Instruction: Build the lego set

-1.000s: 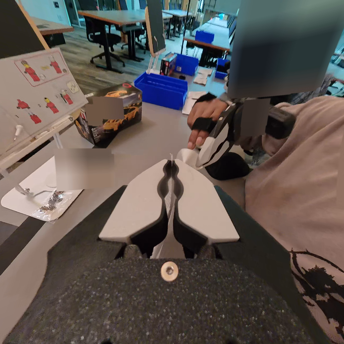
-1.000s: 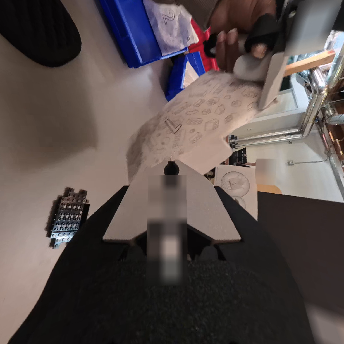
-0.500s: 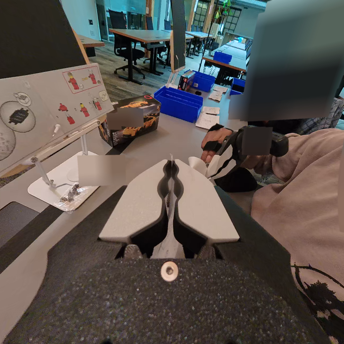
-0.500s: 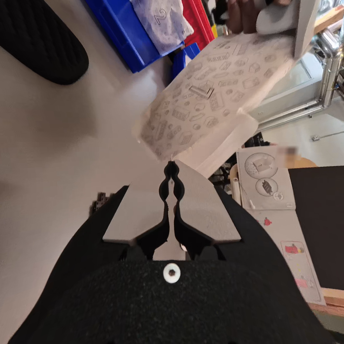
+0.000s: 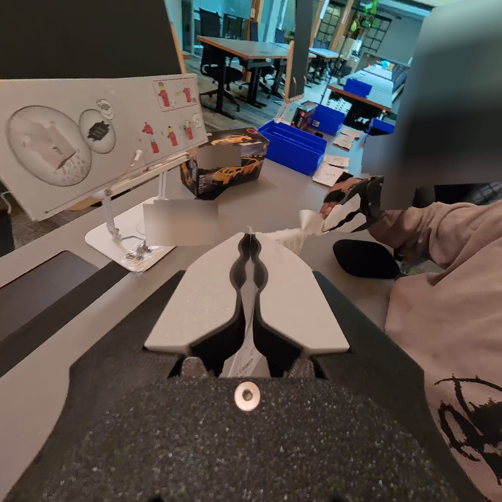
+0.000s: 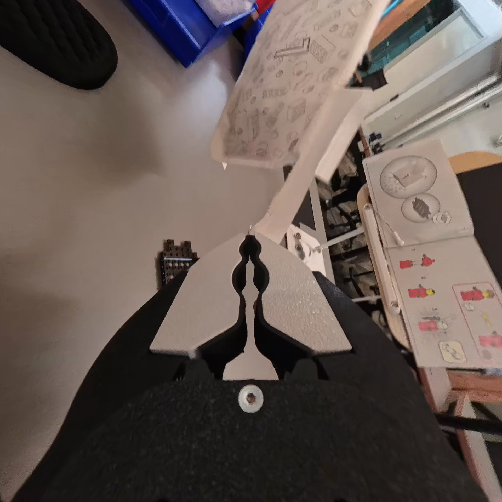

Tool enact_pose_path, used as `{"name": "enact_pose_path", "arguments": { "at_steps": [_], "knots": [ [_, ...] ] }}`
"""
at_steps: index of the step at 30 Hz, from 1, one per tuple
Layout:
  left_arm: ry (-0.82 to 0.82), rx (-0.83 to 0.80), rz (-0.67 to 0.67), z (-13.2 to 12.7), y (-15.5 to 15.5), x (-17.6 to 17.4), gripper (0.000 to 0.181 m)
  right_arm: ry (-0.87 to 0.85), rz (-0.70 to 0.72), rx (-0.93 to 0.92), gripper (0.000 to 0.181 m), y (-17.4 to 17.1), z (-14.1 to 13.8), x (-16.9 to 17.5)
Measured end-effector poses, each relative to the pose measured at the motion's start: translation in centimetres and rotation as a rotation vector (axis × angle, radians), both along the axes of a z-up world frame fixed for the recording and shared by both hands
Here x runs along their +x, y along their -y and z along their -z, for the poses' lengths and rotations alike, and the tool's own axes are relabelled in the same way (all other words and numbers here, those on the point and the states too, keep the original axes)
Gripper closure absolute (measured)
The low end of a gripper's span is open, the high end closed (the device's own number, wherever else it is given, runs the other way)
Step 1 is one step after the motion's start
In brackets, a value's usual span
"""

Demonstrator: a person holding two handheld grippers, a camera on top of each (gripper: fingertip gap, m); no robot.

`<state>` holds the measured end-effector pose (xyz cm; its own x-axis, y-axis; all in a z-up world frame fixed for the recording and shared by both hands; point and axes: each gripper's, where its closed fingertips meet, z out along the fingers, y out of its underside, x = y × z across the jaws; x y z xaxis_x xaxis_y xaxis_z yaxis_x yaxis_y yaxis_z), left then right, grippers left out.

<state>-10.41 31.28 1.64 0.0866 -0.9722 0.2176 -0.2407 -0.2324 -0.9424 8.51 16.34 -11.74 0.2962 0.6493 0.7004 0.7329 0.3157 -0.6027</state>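
My left gripper (image 5: 250,236) is shut on a white printed paper bag (image 5: 289,240); the paper runs back between its fingers. In the right wrist view the bag (image 6: 288,89) hangs in the air, and a torn paper strip (image 6: 296,184) runs from it down to my right gripper (image 6: 248,236), which is shut on the strip's end. The right gripper also shows in the left wrist view (image 5: 339,220), held by a hand and pinching the white strip (image 5: 309,220). A black lego assembly (image 6: 176,260) lies on the grey table beside the right gripper.
An instruction booklet (image 5: 95,135) stands on a white stand at the left, with a small clear bag of parts (image 5: 138,250) on its base. A lego box (image 5: 225,163), blue bins (image 5: 293,146) and a black oval pad (image 5: 364,260) are on the table. A person's sleeve (image 5: 448,271) fills the right. About 30 cm separates my left fingertips from my right.
The two grippers have pulled apart. The right gripper moved away to the right with the strip, which now stretches longer from the bag. The left gripper swung left with the bag.
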Motion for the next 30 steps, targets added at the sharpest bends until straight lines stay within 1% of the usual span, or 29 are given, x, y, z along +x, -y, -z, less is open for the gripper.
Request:
{"name": "enact_pose_path", "arguments": {
  "at_steps": [2,4,6,8,11,14,18,20,22,24,25,27,28,30],
  "knots": [
    [-0.006,-0.013,-0.040,1.3,-1.2,-1.1,0.181,-0.039,0.025,-0.031,0.181,0.0,0.2,1.2],
    [-0.013,-0.047,-0.057,3.0,-1.7,-1.9,0.181,-0.098,0.045,-0.057,0.181,-0.2,-0.2,2.5],
    [-0.015,-0.071,-0.082,4.6,-2.3,-2.4,0.181,-0.108,0.070,-0.063,0.181,-0.4,-0.3,3.7],
    [0.019,-0.096,-0.101,5.3,-2.8,-3.2,0.181,-0.134,0.076,-0.094,0.181,-0.4,-0.1,4.4],
    [0.016,-0.109,-0.118,6.8,-3.2,-3.6,0.181,-0.153,0.090,-0.112,0.181,-0.3,0.0,5.4],
    [0.051,-0.144,-0.145,7.4,-3.9,-4.1,0.181,-0.205,0.126,-0.131,0.181,-0.5,-0.4,7.5],
    [0.033,-0.155,-0.103,8.3,-2.8,-2.8,0.181,-0.255,0.148,-0.143,0.181,0.3,-1.2,9.9],
    [0.046,-0.168,-0.102,8.4,-3.0,-2.2,0.181,-0.285,0.166,-0.155,0.181,0.6,-1.7,11.1],
    [0.064,-0.190,-0.111,8.6,-3.3,-2.3,0.181,-0.302,0.213,-0.159,0.181,1.1,-1.9,13.2],
    [0.039,-0.205,-0.101,9.8,-2.9,-1.9,0.181,-0.354,0.236,-0.188,0.181,2.1,-1.8,14.6],
    [0.025,-0.213,-0.124,10.5,-3.1,-1.9,0.181,-0.326,0.284,-0.181,0.181,2.3,-1.4,15.9],
    [0.040,-0.270,-0.149,11.5,-3.6,-2.5,0.181,-0.381,0.332,-0.183,0.181,3.3,-1.9,18.4],
    [0.027,-0.274,-0.153,12.1,-3.5,-2.6,0.181,-0.380,0.357,-0.186,0.181,3.7,-2.0,19.3],
    [0.023,-0.290,-0.153,12.7,-3.1,-2.4,0.181,-0.361,0.381,-0.210,0.181,4.2,-1.8,19.9]
  ]
}}
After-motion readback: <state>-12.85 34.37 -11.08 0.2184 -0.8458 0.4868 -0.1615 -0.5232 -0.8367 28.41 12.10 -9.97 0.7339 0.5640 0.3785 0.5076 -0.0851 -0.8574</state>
